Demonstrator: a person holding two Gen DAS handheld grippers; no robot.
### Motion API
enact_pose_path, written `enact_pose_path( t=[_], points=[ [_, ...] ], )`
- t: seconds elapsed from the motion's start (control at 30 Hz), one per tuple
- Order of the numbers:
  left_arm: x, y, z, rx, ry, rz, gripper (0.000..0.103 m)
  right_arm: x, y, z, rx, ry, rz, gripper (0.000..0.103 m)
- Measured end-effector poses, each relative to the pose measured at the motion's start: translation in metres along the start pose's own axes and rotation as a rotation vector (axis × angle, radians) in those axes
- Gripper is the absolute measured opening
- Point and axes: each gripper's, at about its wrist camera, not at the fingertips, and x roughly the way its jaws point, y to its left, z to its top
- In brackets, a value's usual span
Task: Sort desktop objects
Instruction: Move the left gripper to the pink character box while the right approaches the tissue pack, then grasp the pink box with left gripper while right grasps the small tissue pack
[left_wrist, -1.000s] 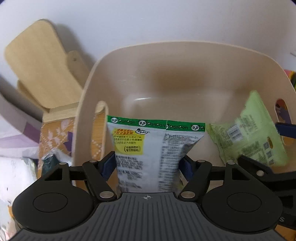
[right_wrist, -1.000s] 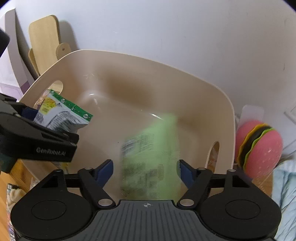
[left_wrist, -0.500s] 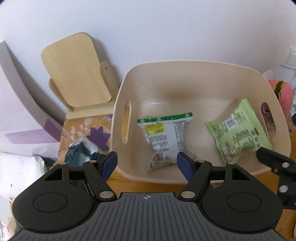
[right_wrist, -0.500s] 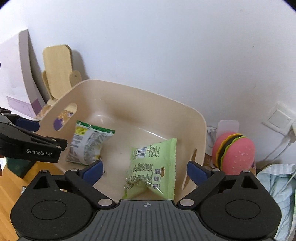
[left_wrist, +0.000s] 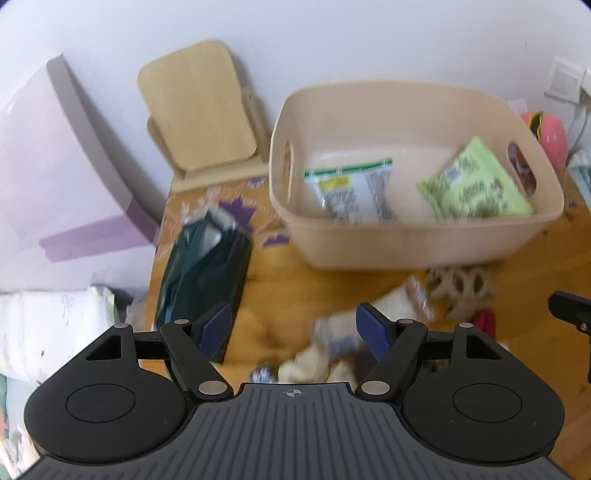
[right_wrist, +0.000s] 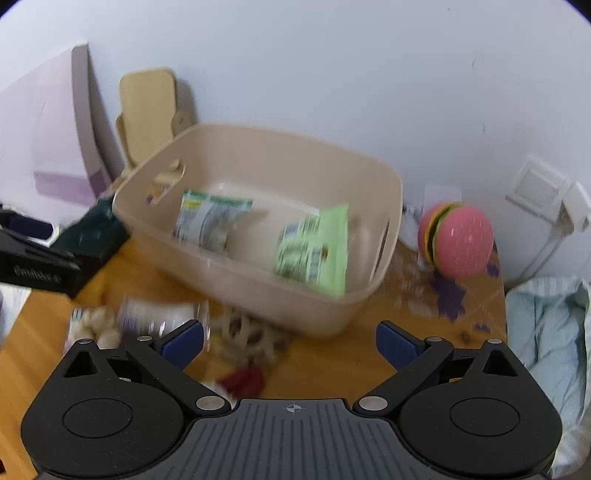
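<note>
**Two snack bags in the bin, both of my grippers empty**

My left gripper (left_wrist: 293, 334) is wide open and holds nothing. Its jaws have just been opening a little more. Under it, on the wooden table (left_wrist: 280, 273), I see a blurry pile of small snack packs (left_wrist: 332, 343). They lie low between the blue pads, but the pads do not touch them.

My right gripper (right_wrist: 290, 341) is wide open too, with nothing in it. Its jaws have just been opening.

The beige bin (left_wrist: 406, 236) sits past both grippers, near the wall. Inside it lie the white snack bag with a green top (left_wrist: 351, 190) on the left and the light green snack bag (left_wrist: 476, 184) on the right. They are apart from each other. Both are well away from my pads.

A dark green packet (left_wrist: 201, 273) lies on the table left of the bin. A pink burger toy (right_wrist: 460, 240) sits right of the bin.
</note>
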Motion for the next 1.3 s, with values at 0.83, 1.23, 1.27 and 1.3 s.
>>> enact_pose_path(
  t=[0.83,1.23,1.27,1.3],
  points=[
    [0.053,0.009,-0.116,0.031,0.206,-0.071,0.076,0.039,0.038,-0.101,-0.019,0.227,0.023,0.098],
    [0.078,0.013,-0.124,0.052,0.252,-0.119,0.077,0.068,0.030,-0.116,0.055,0.306,-0.005,0.088],
    [0.079,0.013,-0.124,0.084,0.244,-0.136,0.076,0.067,0.029,-0.117,0.065,0.298,-0.005,0.088],
    [0.079,0.014,-0.125,0.082,0.238,-0.142,0.074,0.067,0.027,-0.116,0.070,0.297,-0.008,0.087]
  ],
)
